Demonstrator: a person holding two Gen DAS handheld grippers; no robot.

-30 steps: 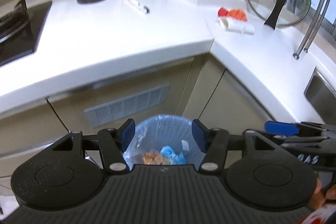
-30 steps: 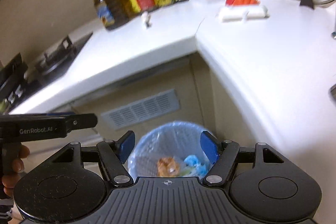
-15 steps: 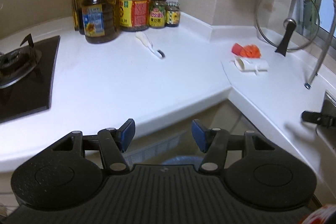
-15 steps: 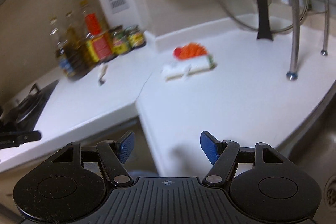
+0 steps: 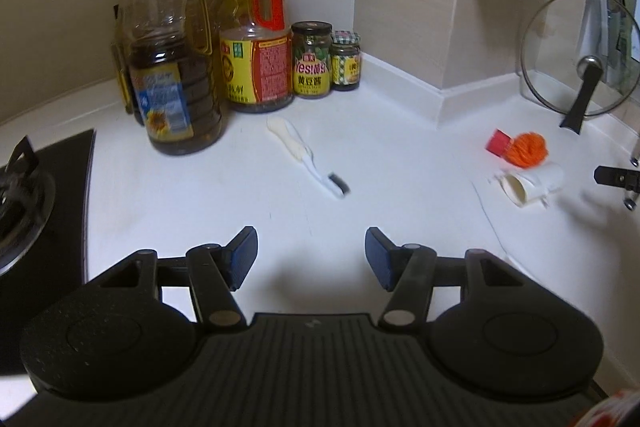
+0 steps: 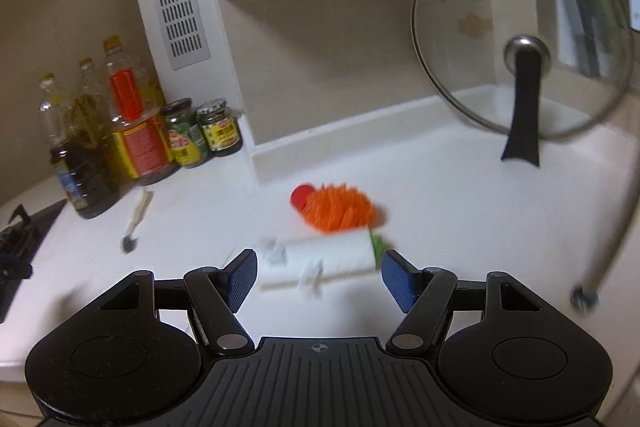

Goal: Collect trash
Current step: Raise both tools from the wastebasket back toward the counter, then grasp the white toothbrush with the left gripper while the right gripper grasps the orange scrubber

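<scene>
A: Where are the left tongs (image 5: 311, 254)?

B: Over the white worktop (image 5: 400, 163), spread wide with nothing between the blue pads. Ahead of them lies a white brush (image 5: 306, 157) with a dark head.

A: And the right tongs (image 6: 316, 281)?

B: Also spread apart and empty, hovering just short of the trash: a white paper cup (image 6: 328, 259) on its side, an orange pom-pom-like clump (image 6: 340, 213) right behind it, and a red cap (image 6: 301, 195) at the clump's far-left edge. A bit of green shows at the cup's right end.

A: Any writing you can read?

B: On the taller jar (image 5: 312, 59) the yellow label reads "Yes" with Chinese characters below. The smaller jar (image 5: 345, 61) beside it and the oil bottles (image 5: 256, 27) carry labels too small to make out. The right tongs' camera blurs them all.

A: What else is on that worktop?

B: A glass pot lid (image 6: 520, 35) leaning upright against the wall, and a gas hob (image 5: 24, 187) at the far left.
</scene>
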